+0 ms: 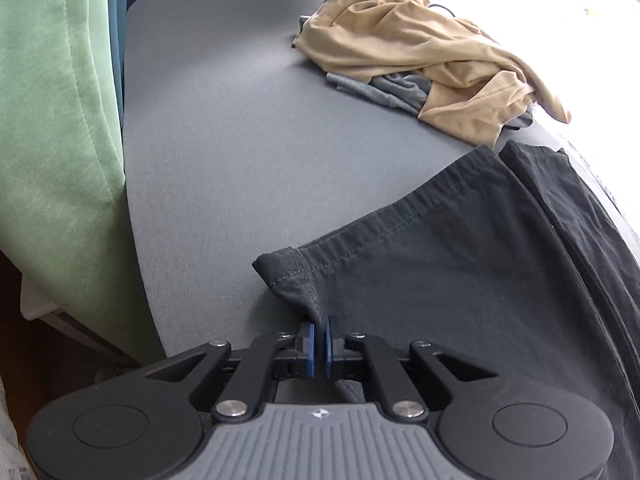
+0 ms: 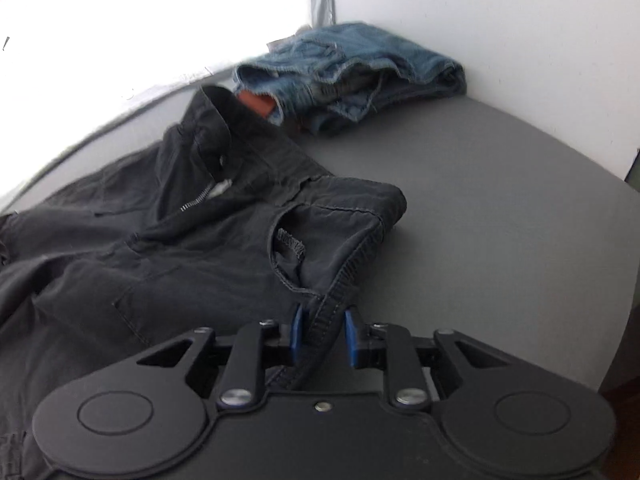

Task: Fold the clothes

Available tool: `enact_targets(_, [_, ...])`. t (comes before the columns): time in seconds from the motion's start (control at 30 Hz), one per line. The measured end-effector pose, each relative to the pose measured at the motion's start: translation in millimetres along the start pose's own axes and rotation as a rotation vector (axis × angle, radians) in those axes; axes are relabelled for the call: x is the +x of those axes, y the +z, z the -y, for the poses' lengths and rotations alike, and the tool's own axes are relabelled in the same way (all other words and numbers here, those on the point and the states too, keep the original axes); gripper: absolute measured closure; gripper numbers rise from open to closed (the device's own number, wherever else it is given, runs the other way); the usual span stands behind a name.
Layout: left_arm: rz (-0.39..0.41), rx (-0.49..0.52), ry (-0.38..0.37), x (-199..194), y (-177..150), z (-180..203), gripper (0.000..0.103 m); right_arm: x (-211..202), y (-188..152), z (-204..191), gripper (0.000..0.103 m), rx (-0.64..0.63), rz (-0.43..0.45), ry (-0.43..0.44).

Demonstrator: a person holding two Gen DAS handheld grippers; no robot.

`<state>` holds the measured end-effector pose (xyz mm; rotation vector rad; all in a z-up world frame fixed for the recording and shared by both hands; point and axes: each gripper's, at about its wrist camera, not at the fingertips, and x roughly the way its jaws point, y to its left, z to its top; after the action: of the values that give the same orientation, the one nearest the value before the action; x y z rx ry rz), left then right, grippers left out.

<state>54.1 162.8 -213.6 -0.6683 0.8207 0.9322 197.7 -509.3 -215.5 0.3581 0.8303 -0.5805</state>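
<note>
Close to us, the left gripper (image 1: 320,330) has its two blue pads pressed tight together on a corner of the black trousers (image 1: 480,280), right at the hem of one leg. The right gripper (image 2: 323,330) sits at the other end of the same black trousers (image 2: 160,248). A thick seam of the waist runs between its blue pads, but the pads stand apart with gaps on both sides, so the fingers are not squeezing the cloth. The trousers lie spread out on a grey table (image 1: 208,128), with the zip open at the top. Farther back on the left side is a crumpled tan shirt (image 1: 420,52) lying on top of a grey cloth (image 1: 384,90). Farther back on the right side, near the white wall (image 2: 500,28), is a heap of blue jeans (image 2: 352,76). A green curtain (image 1: 52,140) hangs beside the table.
</note>
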Motion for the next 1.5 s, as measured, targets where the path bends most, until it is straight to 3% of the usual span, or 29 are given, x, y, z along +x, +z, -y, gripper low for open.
enact_targets(0.03, [-0.008,-0.003,0.002,2.1,-0.2,-0.7,0.089,2.6,0.2,1.8,0.073,0.011,-0.006,-0.007])
enact_targets(0.07, [-0.015,-0.003,0.007,4.0,0.1,-1.2,0.082,4.1,1.1,3.7,0.057,0.024,-0.009,-0.018])
enact_targets(0.1, [-0.022,0.000,0.014,5.4,1.2,-1.4,0.066,3.4,3.5,6.8,0.051,0.044,-0.005,-0.031])
enact_targets(0.13, [-0.030,-0.003,0.021,7.1,2.2,-2.2,0.056,3.6,5.6,11.4,0.043,0.068,0.000,-0.029])
enact_targets(0.17, [-0.034,-0.022,0.019,8.5,2.6,-4.1,0.048,4.8,7.7,16.6,0.042,0.094,0.001,-0.023])
enact_targets(0.23, [-0.030,-0.064,0.000,9.4,2.2,-7.9,0.045,11.6,10.6,28.3,0.042,0.165,-0.026,0.009])
enact_targets(0.33, [-0.033,-0.074,-0.022,9.4,2.9,-6.6,0.046,15.5,10.4,36.8,0.043,0.257,-0.047,0.051])
enact_targets(0.37, [-0.031,-0.076,-0.038,9.1,3.2,-5.8,0.052,14.6,8.7,37.8,0.043,0.275,-0.047,0.063])
enact_targets(0.4, [-0.030,-0.077,-0.059,8.7,3.5,-4.5,0.066,13.7,7.2,37.7,0.043,0.285,-0.045,0.074])
enact_targets(0.43, [-0.027,-0.075,-0.067,8.5,3.7,-2.5,0.072,13.3,5.9,36.2,0.045,0.287,-0.047,0.080])
enact_targets(0.5, [-0.021,-0.048,-0.044,9.1,3.4,2.7,0.083,14.9,4.9,31.1,0.054,0.275,-0.057,0.088])
enact_targets(0.57, [-0.017,-0.035,-0.030,8.7,3.7,5.7,0.092,15.6,6.0,25.1,0.077,0.256,-0.058,0.104])
enact_targets(0.63, [-0.024,-0.083,-0.045,3.9,7.5,1.1,0.099,11.7,9.8,19.5,0.083,0.235,-0.047,0.104])
enact_targets(0.73, [-0.021,-0.172,-0.101,-9.8,16.8,-6.0,0.100,-7.4,20.3,21.1,0.086,0.255,0.000,0.151])
enact_targets(0.9, [0.041,-0.231,-0.225,-41.8,40.4,3.3,0.101,-44.8,41.2,18.0,0.086,0.279,0.088,0.236])
enact_targets(1.03, [0.051,-0.186,-0.210,-42.7,43.3,15.7,0.101,-59.5,54.7,10.7,0.086,0.268,0.125,0.248])
enact_targets(1.1, [0.052,-0.160,-0.195,-41.4,43.5,21.6,0.100,-52.2,55.3,9.1,0.085,0.236,0.095,0.182])
enact_targets(1.2, [0.054,-0.121,-0.173,-39.5,43.8,30.5,0.100,-30.3,50.7,8.4,0.081,0.166,-0.020,0.062])
enact_targets(1.23, [0.055,-0.108,-0.166,-38.9,43.9,33.5,0.100,-29.2,48.2,8.7,0.075,0.154,-0.016,0.040])
enact_targets(1.33, [0.054,-0.070,-0.137,-35.4,42.5,41.0,0.100,-40.2,46.2,3.7,0.054,0.065,0.100,-0.054])
enact_targets(1.4, [0.046,-0.051,-0.109,-28.9,38.5,41.6,0.100,-42.9,50.3,-3.1,0.053,-0.010,0.158,-0.087])
enact_targets(1.5, [0.046,-0.016,-0.079,-21.1,37.5,52.6,0.099,-32.3,63.2,-15.3,0.055,-0.081,0.188,-0.054])
